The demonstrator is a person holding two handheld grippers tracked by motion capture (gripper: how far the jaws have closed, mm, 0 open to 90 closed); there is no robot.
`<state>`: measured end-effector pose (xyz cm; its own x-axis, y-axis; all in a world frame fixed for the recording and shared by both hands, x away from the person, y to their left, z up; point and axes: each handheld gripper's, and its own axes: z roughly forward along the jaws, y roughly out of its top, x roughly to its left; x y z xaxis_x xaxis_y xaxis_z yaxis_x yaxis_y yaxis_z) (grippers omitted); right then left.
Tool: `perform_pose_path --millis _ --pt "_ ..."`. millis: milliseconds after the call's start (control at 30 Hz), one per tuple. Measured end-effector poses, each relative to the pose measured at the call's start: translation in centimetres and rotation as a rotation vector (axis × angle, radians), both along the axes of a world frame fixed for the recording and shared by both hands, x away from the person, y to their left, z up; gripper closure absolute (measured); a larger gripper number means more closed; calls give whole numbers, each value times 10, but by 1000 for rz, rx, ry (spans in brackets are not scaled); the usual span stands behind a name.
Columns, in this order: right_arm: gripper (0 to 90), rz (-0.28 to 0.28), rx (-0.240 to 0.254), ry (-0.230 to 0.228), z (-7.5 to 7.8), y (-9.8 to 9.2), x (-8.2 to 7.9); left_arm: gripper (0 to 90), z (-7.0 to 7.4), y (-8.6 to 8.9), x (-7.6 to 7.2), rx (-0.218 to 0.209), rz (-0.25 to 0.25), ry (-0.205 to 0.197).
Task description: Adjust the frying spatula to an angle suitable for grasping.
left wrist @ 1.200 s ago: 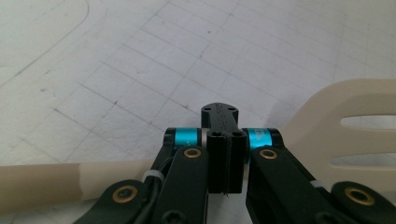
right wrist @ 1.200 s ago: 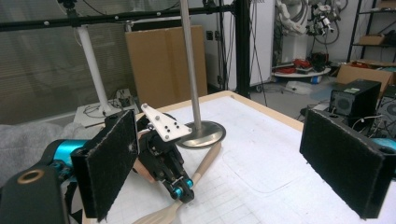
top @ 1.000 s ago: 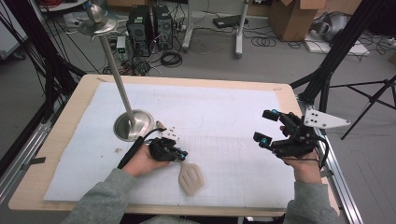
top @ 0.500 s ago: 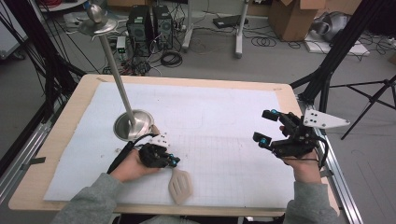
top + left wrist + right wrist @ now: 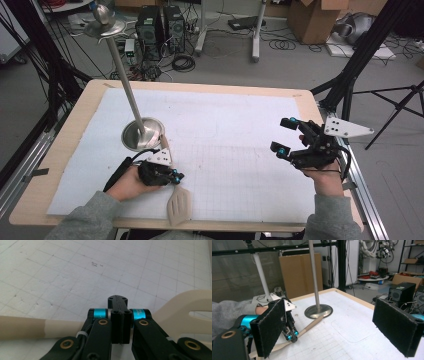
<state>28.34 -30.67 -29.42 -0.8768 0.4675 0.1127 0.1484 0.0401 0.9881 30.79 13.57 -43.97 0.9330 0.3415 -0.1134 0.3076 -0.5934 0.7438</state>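
With the left claw (image 5: 172, 176) clamped on the handle of the cream plastic slotted spatula (image 5: 179, 206) lying at the surface's (image 5: 240, 120) near edge and the right claw (image 5: 287, 137) held wide apart, the spatula could be levered off that edge if twisted.

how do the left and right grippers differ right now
The left gripper has its jaws shut on the spatula, low at the mat; the right gripper has its jaws wide apart with nothing between them. The left gripper sits near the table's front edge beside the metal stand, while the right gripper is held by the right edge, away from both. Both are black with blue fittings and held in a hand.
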Motion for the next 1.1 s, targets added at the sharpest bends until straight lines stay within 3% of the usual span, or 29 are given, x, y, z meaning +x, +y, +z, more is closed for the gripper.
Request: perform_pose_path --millis 100,267,367,500,633,733,900,1100 --pt "108 -2 -1 -6 0 1 1 900 0 4 -2 -4 3 6" --pt "108 1 -5 2 -1 2 1 900 -3 11 -1 -49 10 33" --pt "108 4 -5 3 -1 3 1 900 0 15 0 -87 16 16" --pt "108 3 0 -1 -1 2 3 899 10 29 3 -136 97 -55" --pt "108 8 -10 10 -2 4 4 899 11 45 12 -151 200 -75" --pt "108 12 -13 4 -2 6 5 899 8 56 18 -141 245 -71" --pt "108 14 -18 10 -3 7 6 898 -1 70 26 -85 303 -48" --pt "108 12 -26 13 -4 8 7 898 -8 69 33 -61 334 -33"
